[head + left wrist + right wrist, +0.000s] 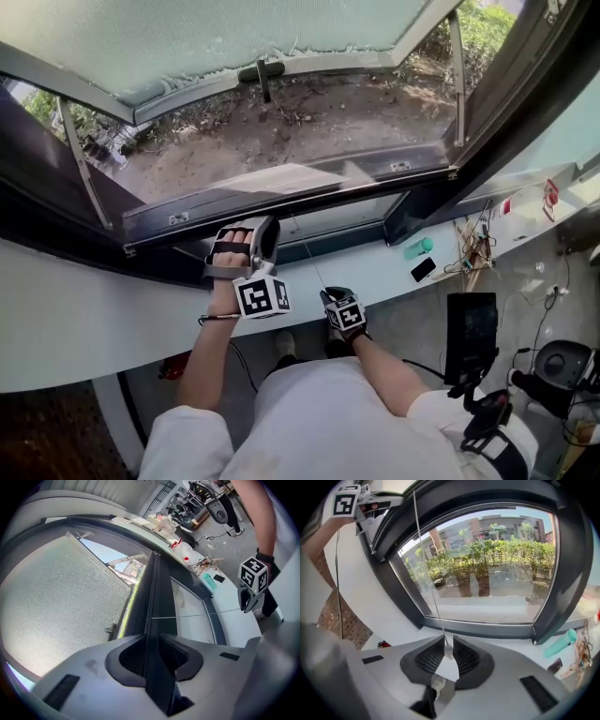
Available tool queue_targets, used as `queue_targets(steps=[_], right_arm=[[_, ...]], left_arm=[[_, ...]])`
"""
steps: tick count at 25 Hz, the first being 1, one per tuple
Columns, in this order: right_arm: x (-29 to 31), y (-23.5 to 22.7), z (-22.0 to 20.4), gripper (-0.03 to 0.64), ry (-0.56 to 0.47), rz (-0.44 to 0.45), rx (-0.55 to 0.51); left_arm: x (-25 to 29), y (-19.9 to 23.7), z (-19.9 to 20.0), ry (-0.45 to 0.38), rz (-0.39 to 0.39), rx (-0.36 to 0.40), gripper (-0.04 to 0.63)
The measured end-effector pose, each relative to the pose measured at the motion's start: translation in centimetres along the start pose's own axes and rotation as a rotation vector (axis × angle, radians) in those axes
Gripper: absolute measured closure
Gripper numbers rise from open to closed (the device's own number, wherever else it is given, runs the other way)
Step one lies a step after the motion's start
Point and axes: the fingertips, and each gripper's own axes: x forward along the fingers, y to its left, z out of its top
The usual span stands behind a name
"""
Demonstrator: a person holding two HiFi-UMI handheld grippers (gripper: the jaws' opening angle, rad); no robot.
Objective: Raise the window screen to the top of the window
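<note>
The window screen's dark bottom bar (328,184) runs across the window above the white sill. My left gripper (246,228) is shut on this bar; in the left gripper view the bar (157,588) fills the gap between the jaws of the left gripper (152,641), with grey mesh (61,597) to its left. A thin pull cord (314,267) leads from the bar down to my right gripper (336,298). In the right gripper view the right gripper (447,648) is shut on the small white knob at the end of the cord (426,569).
A white sill (84,319) runs below the fixed lower pane. On it at the right lie a teal bottle (419,247), a black phone (423,269) and tangled wires (473,248). The outer sash with its handle (262,73) is swung outward.
</note>
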Motion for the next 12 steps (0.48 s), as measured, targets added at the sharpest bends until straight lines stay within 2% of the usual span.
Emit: queue_targets(steps=[3, 5, 8, 12], right_arm=[[-1.0, 0.8, -0.7, 0.558, 0.014, -0.034, -0.108], [-1.5, 0.1, -0.3, 0.558, 0.009, -0.078, -0.150], [-2.7, -1.1, 0.8, 0.558, -0.039, -0.099, -0.087], [-3.1, -2.3, 0.4, 0.558, -0.073, -0.102, 0.005]], left_arm=[[0.1, -0.1, 0.2, 0.003, -0.003, -0.018, 0.511], [0.3, 0.3, 0.3, 0.012, 0.013, -0.060, 0.511], [0.1, 0.8, 0.5, 0.004, 0.035, -0.135, 0.511], [-0.2, 1.3, 0.5, -0.008, 0.051, -0.169, 0.511]])
